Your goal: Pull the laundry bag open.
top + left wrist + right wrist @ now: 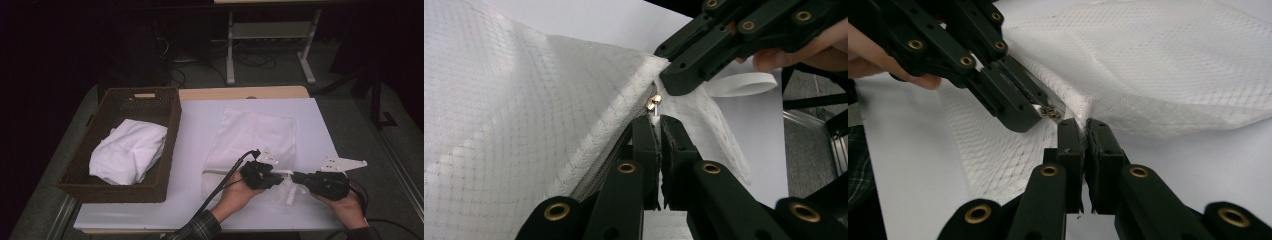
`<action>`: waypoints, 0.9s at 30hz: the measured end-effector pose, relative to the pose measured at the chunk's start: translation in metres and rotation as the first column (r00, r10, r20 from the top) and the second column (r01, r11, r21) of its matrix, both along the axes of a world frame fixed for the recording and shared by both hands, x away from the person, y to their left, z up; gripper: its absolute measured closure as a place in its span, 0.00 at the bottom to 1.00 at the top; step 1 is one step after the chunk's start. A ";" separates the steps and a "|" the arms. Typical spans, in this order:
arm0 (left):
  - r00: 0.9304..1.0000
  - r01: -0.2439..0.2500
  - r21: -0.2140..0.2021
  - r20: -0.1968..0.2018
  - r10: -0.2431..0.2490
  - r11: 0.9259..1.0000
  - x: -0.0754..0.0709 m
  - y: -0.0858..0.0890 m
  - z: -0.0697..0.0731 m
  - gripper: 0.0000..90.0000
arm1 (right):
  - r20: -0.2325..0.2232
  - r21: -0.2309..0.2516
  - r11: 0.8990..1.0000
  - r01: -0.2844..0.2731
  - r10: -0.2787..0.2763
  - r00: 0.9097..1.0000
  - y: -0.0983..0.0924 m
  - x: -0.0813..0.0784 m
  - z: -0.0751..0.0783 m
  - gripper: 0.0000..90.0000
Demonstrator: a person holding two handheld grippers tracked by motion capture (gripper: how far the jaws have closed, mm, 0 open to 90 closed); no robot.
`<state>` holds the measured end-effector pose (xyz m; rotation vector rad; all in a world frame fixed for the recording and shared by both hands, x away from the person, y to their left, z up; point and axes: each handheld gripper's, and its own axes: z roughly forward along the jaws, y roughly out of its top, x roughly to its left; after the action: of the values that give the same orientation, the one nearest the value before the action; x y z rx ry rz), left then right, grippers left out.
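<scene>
A white mesh bag (250,135) lies flat on the white table top, its zipped edge nearest the person. In the left gripper view its small metal zipper pull (654,103) sits just past my left gripper (659,122), whose jaws are shut on the pull's white tab. My right gripper (1085,125) is shut on the bag's mesh edge right beside the zipper end. In the high view the left gripper (277,172) and right gripper (296,176) meet tip to tip at the bag's near right corner. The left gripper (1023,117) crosses the right gripper view from the upper left.
A dark wicker basket (172,112) stands at the table's left with a folded white cloth (129,151) inside. A white strap loop (739,84) hangs off the bag's corner. The table's front edge (200,225) is close to the hands.
</scene>
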<state>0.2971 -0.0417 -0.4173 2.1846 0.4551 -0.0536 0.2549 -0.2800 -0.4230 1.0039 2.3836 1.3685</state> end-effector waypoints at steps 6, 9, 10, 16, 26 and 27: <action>1.000 0.002 -0.002 0.003 -0.002 1.000 0.000 0.002 0.002 0.96 | -0.006 0.002 1.000 0.010 -0.010 1.000 -0.003 0.001 -0.001 0.95; 1.000 0.004 0.001 0.008 -0.004 1.000 0.001 0.003 0.002 0.96 | -0.006 -0.001 1.000 0.019 -0.019 1.000 -0.004 0.001 -0.001 0.95; 1.000 0.004 0.003 0.009 -0.004 1.000 0.001 0.004 0.002 0.96 | -0.006 0.001 1.000 0.018 -0.018 1.000 -0.005 0.001 -0.002 0.95; 1.000 0.000 0.005 0.007 0.000 1.000 0.001 0.006 0.003 0.96 | -0.008 -0.001 1.000 0.028 -0.028 1.000 -0.007 0.002 -0.003 0.95; 1.000 -0.003 0.008 0.006 0.003 1.000 0.001 0.008 0.003 0.96 | -0.007 -0.005 0.999 0.036 -0.036 0.999 -0.009 0.002 -0.004 0.95; 1.000 -0.004 0.009 0.005 0.004 1.000 0.001 0.008 0.003 0.96 | -0.006 -0.009 0.999 0.041 -0.041 0.999 -0.009 0.002 -0.004 0.95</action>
<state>0.2984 -0.0333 -0.4146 2.1918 0.4570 -0.0439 0.2571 -0.2890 -0.4267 1.0497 2.3581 1.3415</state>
